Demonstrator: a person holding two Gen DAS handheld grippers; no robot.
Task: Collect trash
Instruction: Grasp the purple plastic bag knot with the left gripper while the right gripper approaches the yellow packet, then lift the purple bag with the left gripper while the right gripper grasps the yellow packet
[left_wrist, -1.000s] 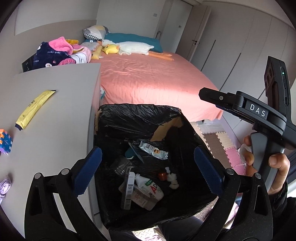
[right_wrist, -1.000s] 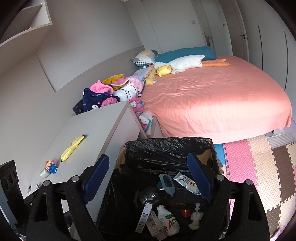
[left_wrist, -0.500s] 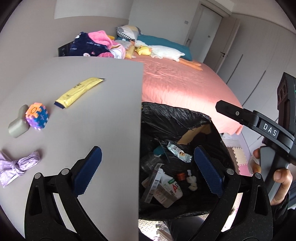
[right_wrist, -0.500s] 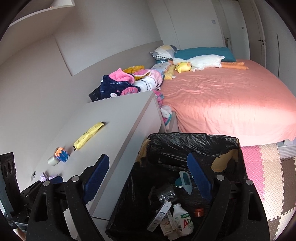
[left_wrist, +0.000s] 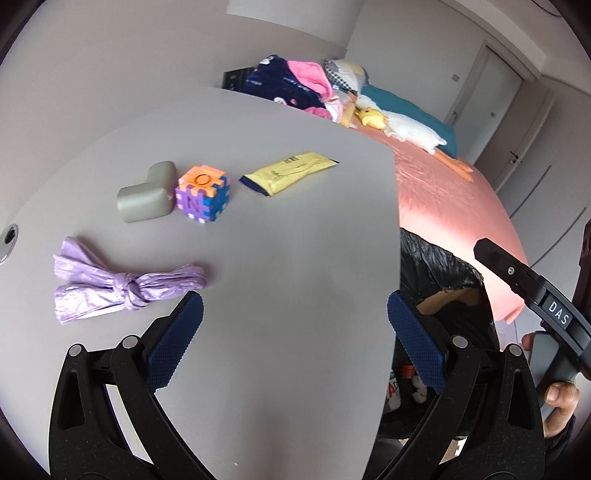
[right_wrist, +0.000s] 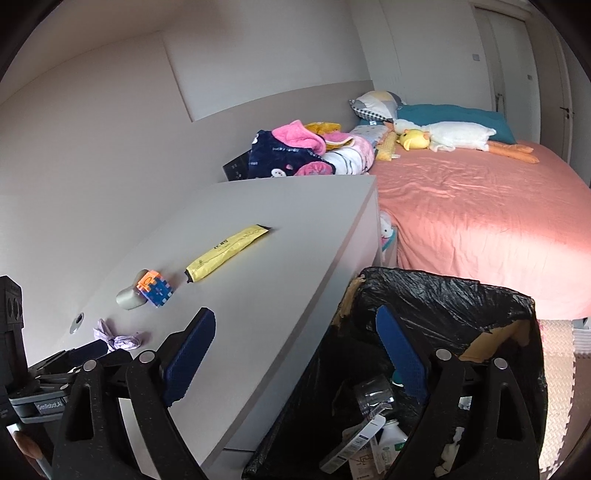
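My left gripper (left_wrist: 295, 299) is open and empty above the grey desk (left_wrist: 295, 240). Just past its left fingertip lies a knotted purple plastic bag (left_wrist: 122, 286). Farther back rests a flat yellow wrapper (left_wrist: 290, 171). My right gripper (right_wrist: 295, 314) hangs over the desk's right edge and the black-lined trash bin (right_wrist: 443, 295); its jaws are opening with nothing between them. The bin holds several discarded packages and bottles. In the right wrist view the yellow wrapper (right_wrist: 225, 253) and purple bag (right_wrist: 118, 338) sit on the desk to the left.
A colourful foam cube (left_wrist: 202, 197) and a grey corner guard (left_wrist: 147, 194) stand on the desk behind the purple bag. A bed with a pink sheet (right_wrist: 480, 206), pillows, plush toys and piled clothes lies beyond. Foam floor mats (right_wrist: 561, 369) show at the right.
Both grippers have swung left from over the bin toward the desk. The left gripper now hangs over the desk top with the purple bag, cube and wrapper in view.
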